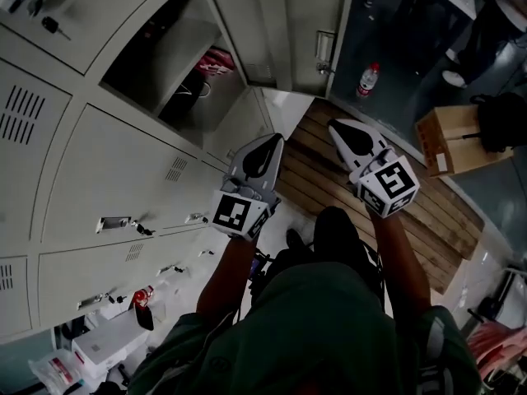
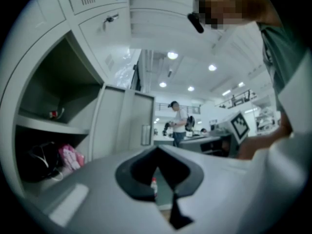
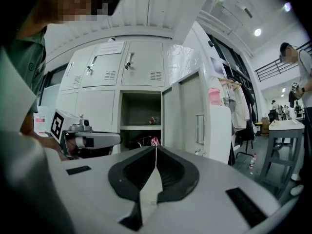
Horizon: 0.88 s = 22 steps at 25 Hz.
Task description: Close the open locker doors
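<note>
Landmark: the open locker (image 1: 169, 68), one compartment in the grey bank, with a shelf across it. A pink item (image 1: 216, 60) lies under the shelf and a small red thing (image 3: 152, 120) sits on it.

- We see the locker door (image 1: 284, 31) swung wide, standing out from the open locker's hinge side. Its handle plate faces us.
- Left gripper (image 1: 268, 142): raised in front of the open locker, just short of its lower edge, touching nothing. Its own view shows the jaw tips pressed together, nothing held (image 2: 157, 150).
- Right gripper (image 1: 338, 126): beside the left one, on the door side of the open locker, clear of the door. Tips meet, nothing between them (image 3: 156, 149).
- Beyond the door from the open locker, a water bottle (image 1: 368, 79) stands on the floor. A cardboard box (image 1: 449, 138) sits further out.
</note>
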{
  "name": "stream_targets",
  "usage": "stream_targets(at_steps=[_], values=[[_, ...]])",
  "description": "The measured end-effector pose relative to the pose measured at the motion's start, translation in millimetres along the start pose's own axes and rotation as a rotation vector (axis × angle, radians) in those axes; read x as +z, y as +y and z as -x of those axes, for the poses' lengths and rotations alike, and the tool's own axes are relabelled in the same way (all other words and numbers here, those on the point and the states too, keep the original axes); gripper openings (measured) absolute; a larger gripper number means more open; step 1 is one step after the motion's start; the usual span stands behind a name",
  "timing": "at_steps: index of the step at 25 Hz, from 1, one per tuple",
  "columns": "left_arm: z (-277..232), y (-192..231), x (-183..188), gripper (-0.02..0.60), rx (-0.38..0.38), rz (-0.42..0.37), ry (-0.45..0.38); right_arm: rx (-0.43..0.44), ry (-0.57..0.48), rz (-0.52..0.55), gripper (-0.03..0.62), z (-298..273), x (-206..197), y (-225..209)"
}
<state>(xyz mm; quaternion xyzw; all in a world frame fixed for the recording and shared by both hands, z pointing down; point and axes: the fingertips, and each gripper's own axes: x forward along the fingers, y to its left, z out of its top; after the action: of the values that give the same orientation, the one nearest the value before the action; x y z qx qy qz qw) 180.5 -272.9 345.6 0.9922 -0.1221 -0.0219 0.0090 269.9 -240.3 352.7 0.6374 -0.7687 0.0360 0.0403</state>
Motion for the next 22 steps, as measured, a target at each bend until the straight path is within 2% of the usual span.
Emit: stream_targets(at_steps=[10,17,22], values=[[-39.2,8.9,5.5,-0.002,-0.030,-0.013,0.010,-0.010,0.001,-0.019,0.008,-9.5,0.7,-36.9],[-82.4,23.9,6.4,-0.002,0.023,-0.014,0.018,0.054,0.010,-0.017,0.008,-35.3,3.4,-88.8],[-115.2,34.1,3.4,-0.002,0.084,-0.006,0.041,0.140,0.008,-0.013,0.008,-59.0,9.5,-123.4]])
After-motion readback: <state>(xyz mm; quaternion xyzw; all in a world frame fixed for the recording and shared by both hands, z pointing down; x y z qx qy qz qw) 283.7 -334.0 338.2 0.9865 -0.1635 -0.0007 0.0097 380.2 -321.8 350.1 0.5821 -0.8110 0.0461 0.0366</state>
